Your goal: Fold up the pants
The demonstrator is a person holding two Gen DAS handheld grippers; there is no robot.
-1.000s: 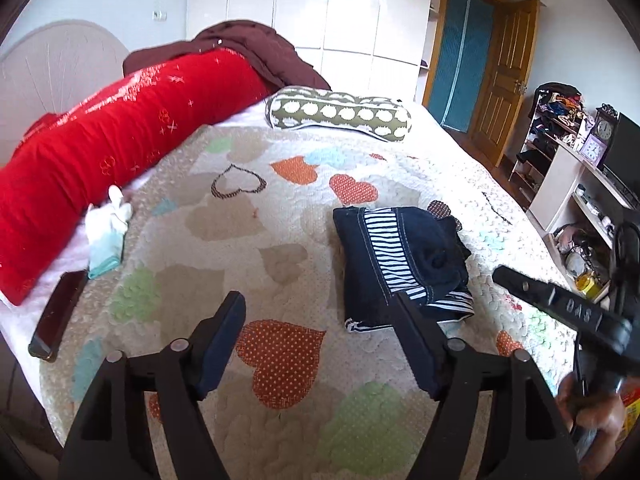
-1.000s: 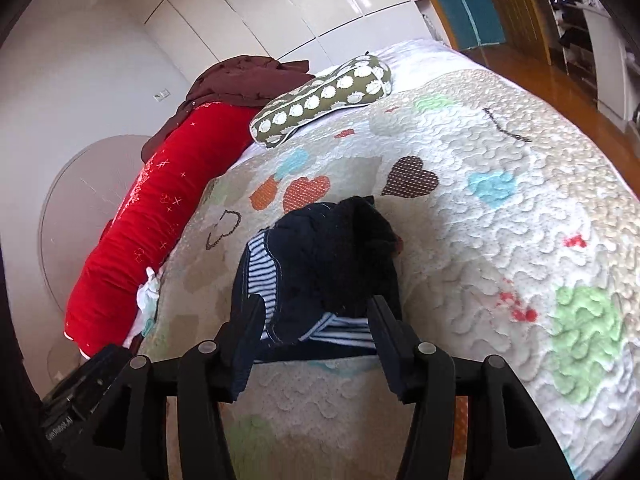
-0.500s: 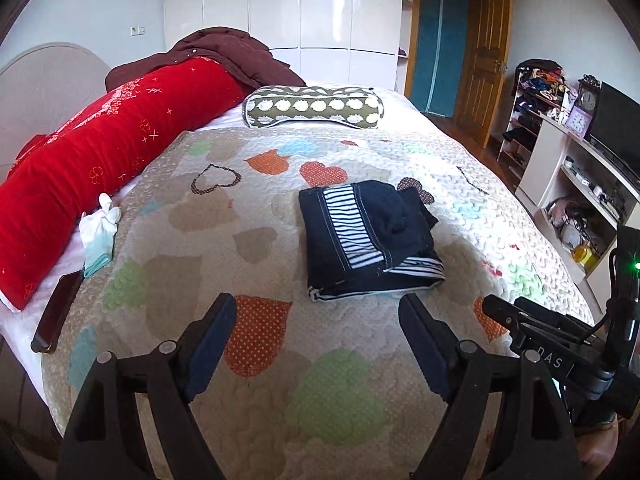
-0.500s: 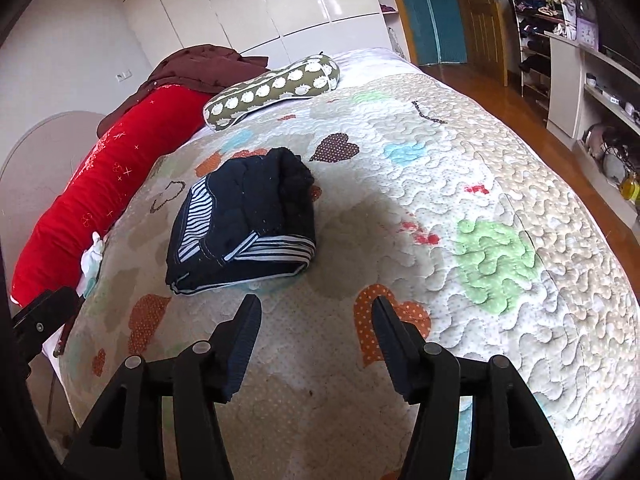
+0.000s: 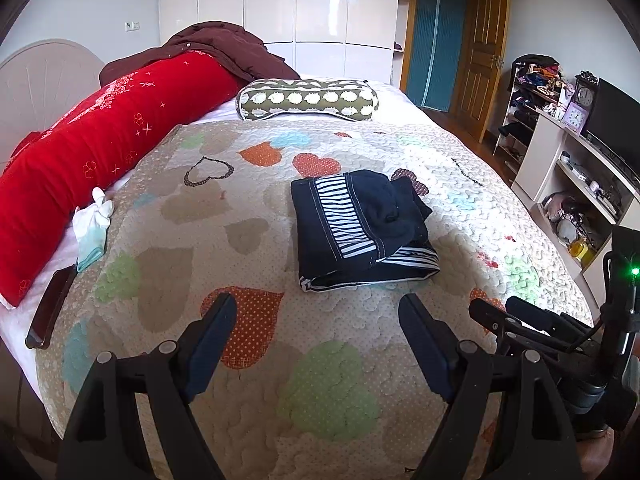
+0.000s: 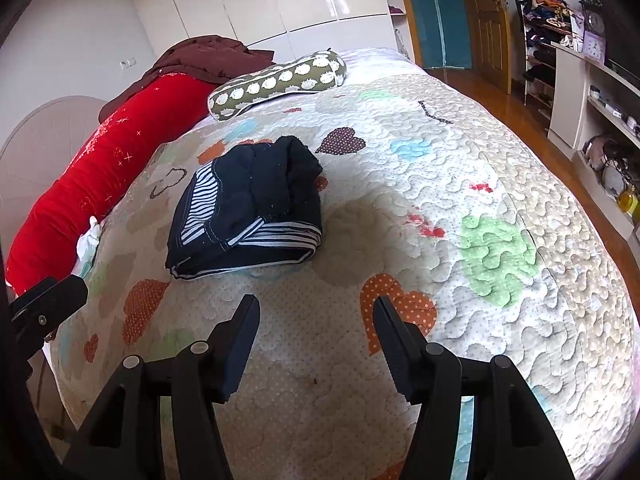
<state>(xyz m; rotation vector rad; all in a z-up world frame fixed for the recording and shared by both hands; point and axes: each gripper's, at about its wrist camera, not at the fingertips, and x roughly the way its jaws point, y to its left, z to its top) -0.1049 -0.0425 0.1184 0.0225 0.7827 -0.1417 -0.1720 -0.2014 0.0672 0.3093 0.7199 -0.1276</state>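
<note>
The dark navy pants [image 5: 360, 228] with striped lining lie folded in a compact bundle on the heart-patterned quilt [image 5: 240, 360]; they also show in the right wrist view [image 6: 248, 208]. My left gripper [image 5: 316, 320] is open and empty, held back from the bundle near the bed's foot. My right gripper [image 6: 314, 316] is open and empty, also short of the bundle. The right gripper's body shows at the lower right of the left wrist view [image 5: 560, 332].
A long red bolster [image 5: 100, 160] with a maroon garment [image 5: 224, 44] lies along the left. A green patterned pillow [image 5: 308, 100] lies at the far end. A white cloth [image 5: 92, 224] and a dark phone [image 5: 50, 308] lie at the left edge. Shelves and a TV [image 5: 612, 120] stand on the right.
Both grippers have pulled back from the folded pants toward the foot of the bed and risen. The pants stay where they lay.
</note>
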